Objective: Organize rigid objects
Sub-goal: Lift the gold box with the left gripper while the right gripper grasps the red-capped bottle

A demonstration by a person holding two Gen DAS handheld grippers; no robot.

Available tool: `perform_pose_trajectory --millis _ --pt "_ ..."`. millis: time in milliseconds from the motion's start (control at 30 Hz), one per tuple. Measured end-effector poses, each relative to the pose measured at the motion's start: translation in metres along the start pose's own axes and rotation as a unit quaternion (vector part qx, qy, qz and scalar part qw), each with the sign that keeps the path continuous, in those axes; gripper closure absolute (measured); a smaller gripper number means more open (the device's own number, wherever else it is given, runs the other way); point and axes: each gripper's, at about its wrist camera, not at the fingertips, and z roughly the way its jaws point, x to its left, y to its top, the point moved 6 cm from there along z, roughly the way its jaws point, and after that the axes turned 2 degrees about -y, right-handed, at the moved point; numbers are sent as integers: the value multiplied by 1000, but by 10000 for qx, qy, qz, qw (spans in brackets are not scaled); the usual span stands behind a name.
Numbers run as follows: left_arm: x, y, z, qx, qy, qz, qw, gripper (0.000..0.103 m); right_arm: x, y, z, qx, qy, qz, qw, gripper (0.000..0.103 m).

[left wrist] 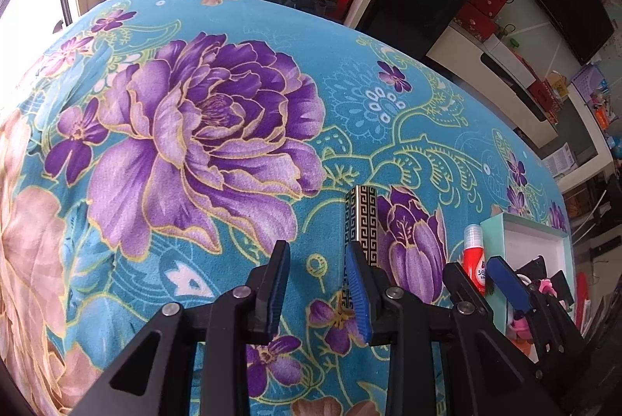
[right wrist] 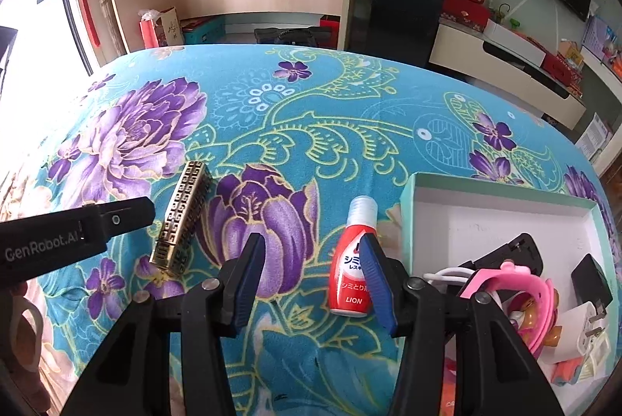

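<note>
A gold-and-black patterned box (left wrist: pixel 359 217) lies on the floral cloth, and its near end is hidden behind the right finger of my left gripper (left wrist: pixel 318 285). That gripper is open, with only cloth between its pads. In the right wrist view the same patterned box (right wrist: pixel 182 217) lies tilted, with the left gripper (right wrist: pixel 149 212) just beside it. A red bottle (right wrist: pixel 350 272) with a clear cap lies between the fingers of my right gripper (right wrist: pixel 311 280). It rests against the right pad and well apart from the left one, so this gripper is open. The left wrist view shows the red bottle (left wrist: pixel 475 260) inside the right gripper (left wrist: pixel 484 278).
A white open box with a mint rim (right wrist: pixel 505 217) sits right of the bottle and holds a pink band (right wrist: pixel 517 284), black items and a charger. The same open box (left wrist: pixel 523 227) shows at the far right. The floral cloth (right wrist: pixel 311 112) stretches far and left. Shelves and a black cabinet (right wrist: pixel 404 0) stand beyond the table.
</note>
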Motion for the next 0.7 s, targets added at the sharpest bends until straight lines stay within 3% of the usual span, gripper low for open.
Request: perform_pose_trajectory --millis 100,300,533,700 --pt "-7 0 2 2 -55 104 9999 53 -3 0 1 32 36 32 10000 52" --pt "-22 -1 15 118 -102 361 9992 53 3 -4 6 93 -194 -312 9993 52" --pt "-33 -1 30 114 328 817 9960 53 3 -1 -1 58 337 -56 9994 53" --pt "-36 1 36 72 554 1027 9931 54 3 -3 4 87 -105 -249 9996 58"
